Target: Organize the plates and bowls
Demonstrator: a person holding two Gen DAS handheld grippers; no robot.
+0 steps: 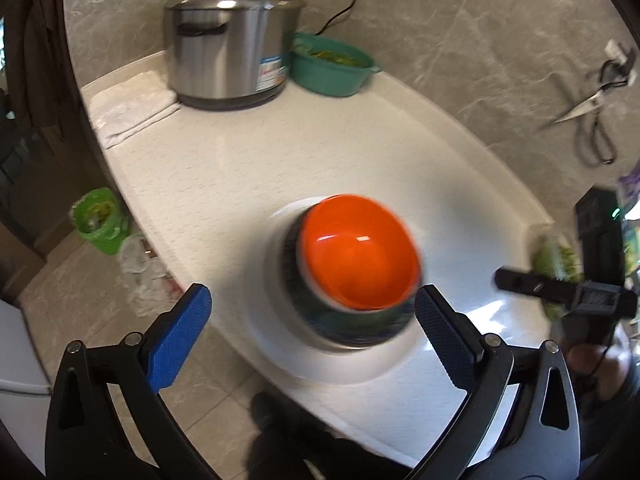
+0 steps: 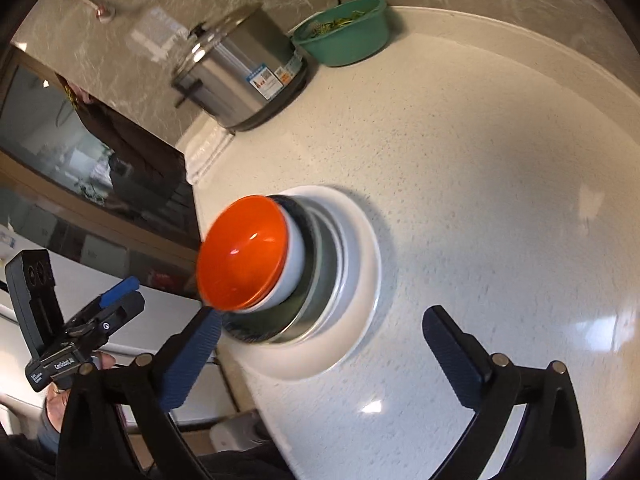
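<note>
Left wrist: orange bowl [image 1: 358, 254] atop stack

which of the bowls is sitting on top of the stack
The orange bowl, orange inside and white outside. It nests in the darker green-patterned bowl, which rests on the white plate. The teal basin stands apart by the steel pot.
</note>
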